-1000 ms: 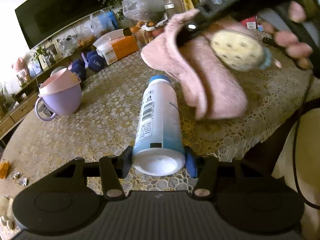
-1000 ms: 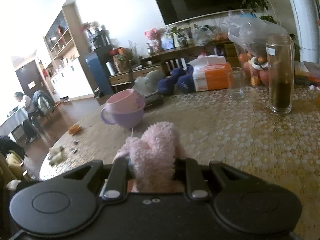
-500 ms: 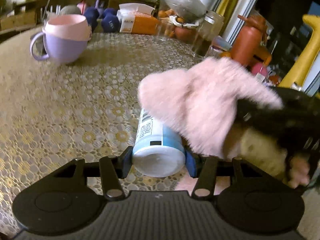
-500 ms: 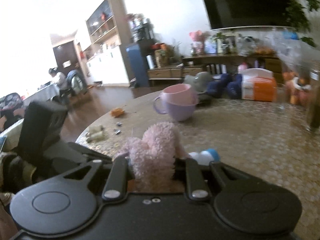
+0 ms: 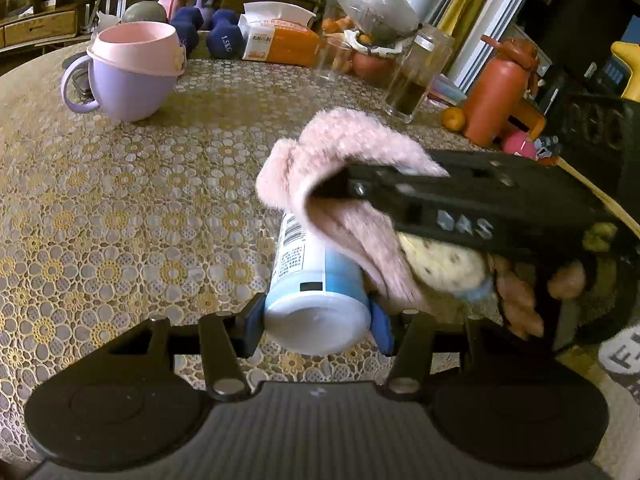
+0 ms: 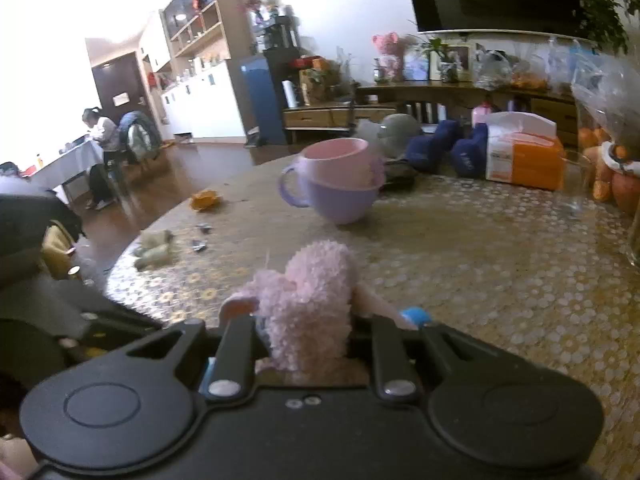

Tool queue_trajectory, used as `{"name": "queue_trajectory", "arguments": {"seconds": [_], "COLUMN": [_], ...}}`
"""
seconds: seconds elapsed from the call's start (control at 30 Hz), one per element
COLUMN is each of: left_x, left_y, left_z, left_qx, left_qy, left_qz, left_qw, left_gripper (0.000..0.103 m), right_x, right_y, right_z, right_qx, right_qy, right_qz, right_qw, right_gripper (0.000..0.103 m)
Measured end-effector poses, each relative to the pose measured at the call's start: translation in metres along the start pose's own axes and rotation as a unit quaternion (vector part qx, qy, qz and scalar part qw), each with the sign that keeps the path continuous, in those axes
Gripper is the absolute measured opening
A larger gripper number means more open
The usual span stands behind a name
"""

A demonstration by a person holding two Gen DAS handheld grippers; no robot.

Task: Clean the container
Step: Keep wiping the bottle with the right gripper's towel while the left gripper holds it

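Left tool (image 5: 316, 320): my blue pads are clamped on the base end of the white-and-blue cylindrical plastic container (image 5: 310, 276), which points away from me, lying low over the counter (image 5: 120, 200) with its lace-patterned gold cloth.

Right tool (image 6: 306, 340): pinched tight on the fluffy pink cloth (image 6: 308, 312), a thick fold standing up between the fingers.

What changed: a second ago the cloth hung up and off to the side, clear of the container; now I've brought it down and across, and it drapes over the container's upper side and far half (image 5: 344, 184) (the blue cap is covered in the left view, though it peeks out at the right tool's edge (image 6: 414, 315)).

Contact: cloth looks pressed on the container wall, barcode label uncovered.

Meaning: I'd judge the wiping has begun; approach done, rubbing strokes along the body come next.

Bystanders: lilac mug with pink rim (image 5: 132, 72) sits well apart.
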State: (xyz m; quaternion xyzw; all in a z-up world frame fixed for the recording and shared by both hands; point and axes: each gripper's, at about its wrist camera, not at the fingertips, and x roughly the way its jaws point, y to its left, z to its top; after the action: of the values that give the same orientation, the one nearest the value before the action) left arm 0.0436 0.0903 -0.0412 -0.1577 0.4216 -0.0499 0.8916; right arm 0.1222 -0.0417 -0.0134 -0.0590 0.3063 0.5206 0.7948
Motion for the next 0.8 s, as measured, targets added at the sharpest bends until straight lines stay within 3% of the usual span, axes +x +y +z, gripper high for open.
{"name": "queue_trajectory", "arguments": {"seconds": [0.33, 0.8], "left_x": [-0.004, -0.022], "left_y": [-0.006, -0.028], "left_z": [-0.001, 0.016], "left_qx": [0.020, 0.069], "left_qy": [-0.012, -0.077], "left_qz": [0.012, 0.037], "left_qw": [0.9997, 0.9940], "left_gripper": [0.052, 0.052], "right_x": [0.020, 0.031], "right_y": [-0.034, -0.067], "right_z": [0.006, 0.007], "right_qx": [0.032, 0.087], "right_qy": [0.010, 0.022], "right_qz": [-0.051, -0.118], "right_qw": [0.998, 0.989], "right_gripper": [0.019, 0.018]}}
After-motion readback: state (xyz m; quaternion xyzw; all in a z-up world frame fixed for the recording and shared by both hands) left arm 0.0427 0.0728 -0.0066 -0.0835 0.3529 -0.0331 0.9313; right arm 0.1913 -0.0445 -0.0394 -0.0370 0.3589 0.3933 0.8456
